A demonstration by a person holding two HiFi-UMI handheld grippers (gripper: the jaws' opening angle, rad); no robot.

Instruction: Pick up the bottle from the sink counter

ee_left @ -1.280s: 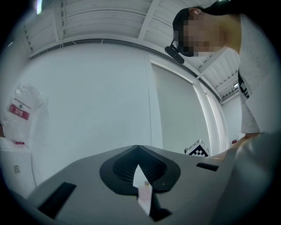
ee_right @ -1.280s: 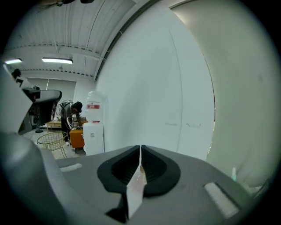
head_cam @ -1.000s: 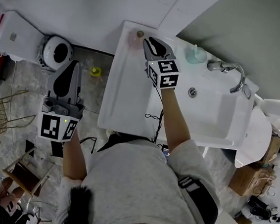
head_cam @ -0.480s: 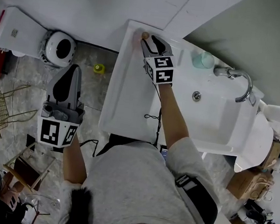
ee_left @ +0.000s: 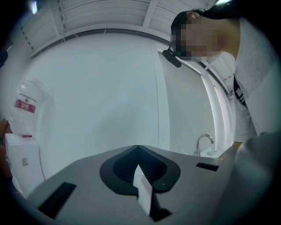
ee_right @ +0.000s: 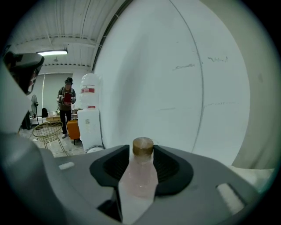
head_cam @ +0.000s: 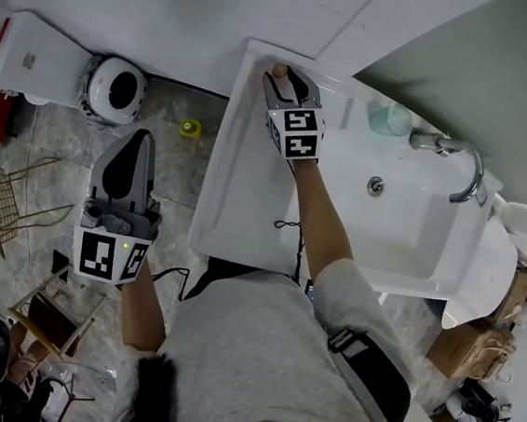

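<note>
Obs: pale pink translucent plastic bottle with tan cap (ee_right: 141, 173) stands upright, long axis vertical, at the white worktop's (head_cam: 238, 184) back left corner, pinched between the right hand-held gripper's (head_cam: 284, 84) jaws. Left hand-held gripper (head_cam: 136, 145) closed, empty, well apart.

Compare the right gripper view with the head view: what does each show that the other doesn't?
Only the right gripper view: the pale pink body of the bottle filling the gap between the jaws of the right gripper, and a person standing far behind. Only the head view: the faucet, the sink basin, and the left gripper out over the floor beside the counter. Both: the bottle's brown cap close to the wall.
</note>
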